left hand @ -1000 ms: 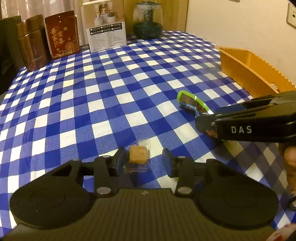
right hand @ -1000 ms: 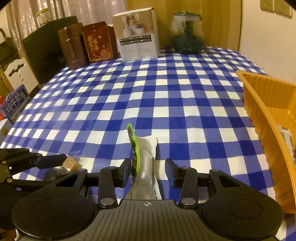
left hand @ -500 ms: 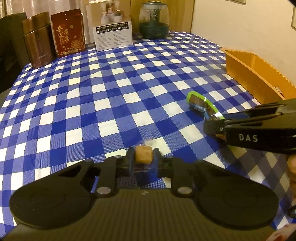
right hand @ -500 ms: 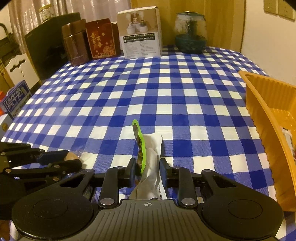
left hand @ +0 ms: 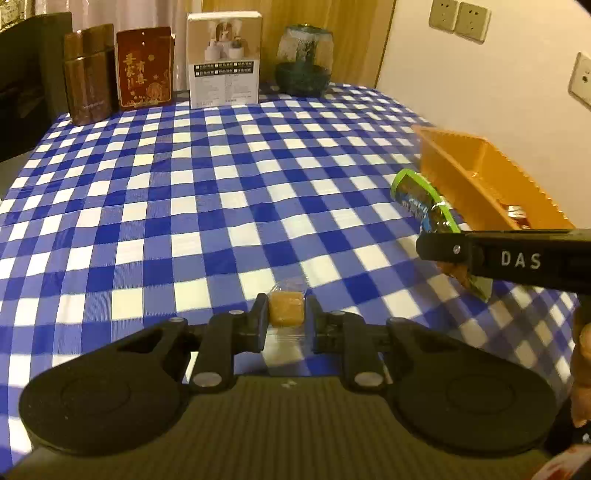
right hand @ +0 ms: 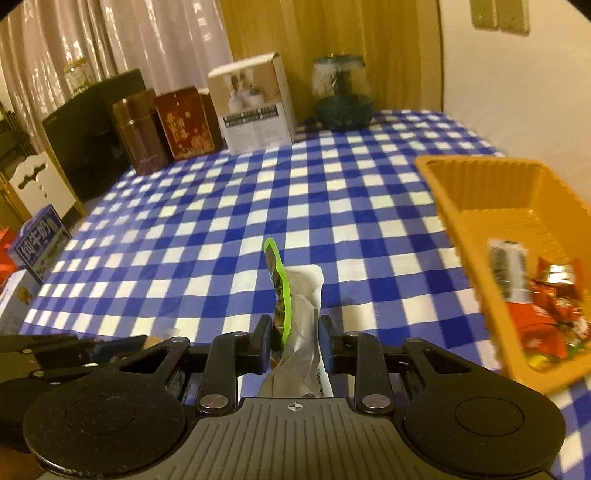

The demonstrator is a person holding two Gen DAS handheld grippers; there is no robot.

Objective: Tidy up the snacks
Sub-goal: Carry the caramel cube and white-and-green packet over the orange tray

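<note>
My left gripper [left hand: 286,320] is shut on a small tan candy [left hand: 286,312] in a clear wrapper, held above the blue checked tablecloth [left hand: 207,206]. My right gripper [right hand: 295,338] is shut on a green-edged snack packet [right hand: 295,310] with a white back, also lifted off the cloth. In the left wrist view the right gripper [left hand: 439,248] reaches in from the right with the same packet [left hand: 419,199] sticking out of it. An orange basket [right hand: 480,229] stands to the right, with several red-wrapped snacks [right hand: 543,314] inside.
Along the table's far edge stand a brown tin [left hand: 88,74], a red box [left hand: 144,68], a white box [left hand: 223,59] and a glass dome ornament [left hand: 303,59]. A wall with sockets [left hand: 460,18] borders the right. Cartons [right hand: 38,243] sit beyond the table's left edge.
Both grippers closed on their snacks, the left on the candy and the right on the packet, then lifted them off the cloth. The basket has come closer in the right wrist view.
</note>
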